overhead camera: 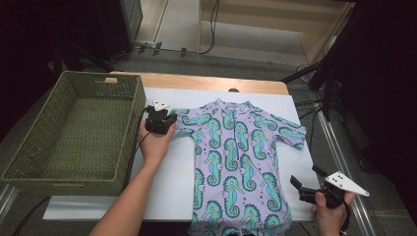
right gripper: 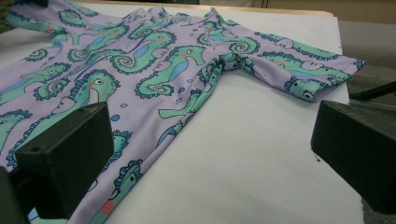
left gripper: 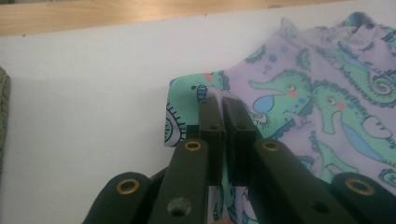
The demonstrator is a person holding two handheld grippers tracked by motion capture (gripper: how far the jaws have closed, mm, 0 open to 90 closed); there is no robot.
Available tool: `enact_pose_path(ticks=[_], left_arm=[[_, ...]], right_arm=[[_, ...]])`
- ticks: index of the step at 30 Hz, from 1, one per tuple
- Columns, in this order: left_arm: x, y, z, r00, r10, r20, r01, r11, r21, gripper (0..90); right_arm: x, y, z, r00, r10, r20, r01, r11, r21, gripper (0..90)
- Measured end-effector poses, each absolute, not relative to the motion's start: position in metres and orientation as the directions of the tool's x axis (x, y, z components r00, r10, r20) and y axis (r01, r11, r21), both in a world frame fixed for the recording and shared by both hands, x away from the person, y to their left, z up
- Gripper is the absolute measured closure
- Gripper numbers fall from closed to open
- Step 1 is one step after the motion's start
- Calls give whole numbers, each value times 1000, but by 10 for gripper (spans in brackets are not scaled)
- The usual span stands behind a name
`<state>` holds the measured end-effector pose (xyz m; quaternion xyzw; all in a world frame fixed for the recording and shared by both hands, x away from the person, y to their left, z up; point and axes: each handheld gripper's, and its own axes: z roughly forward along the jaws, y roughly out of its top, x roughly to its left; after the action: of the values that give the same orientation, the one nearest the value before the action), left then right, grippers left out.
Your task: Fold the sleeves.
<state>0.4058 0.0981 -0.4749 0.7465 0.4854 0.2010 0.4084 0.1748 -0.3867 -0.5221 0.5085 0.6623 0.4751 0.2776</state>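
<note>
The soft, light purple seahorse swimsuit [overhead camera: 236, 162] is lying floppy mid-frame. The left gripper [left gripper: 223, 105] is pinching its sleeve [left gripper: 187, 109]; the right gripper [overhead camera: 306, 184], lower right, is waiting wide open.

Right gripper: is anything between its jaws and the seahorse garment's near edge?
Nothing visible. The right gripper stands open beside the garment, with bare white sheet between its jaws and the fabric edge. The left gripper is already shut on the far sleeve.
</note>
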Motion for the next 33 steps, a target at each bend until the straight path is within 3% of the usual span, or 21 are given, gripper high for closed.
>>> enact_pose_path(ticks=[33], left_arm=[[403, 44, -451, 561, 820, -115, 504, -228, 833, 866]], right_arm=[[175, -387, -522, -327, 938, 118, 410, 28, 912, 0]])
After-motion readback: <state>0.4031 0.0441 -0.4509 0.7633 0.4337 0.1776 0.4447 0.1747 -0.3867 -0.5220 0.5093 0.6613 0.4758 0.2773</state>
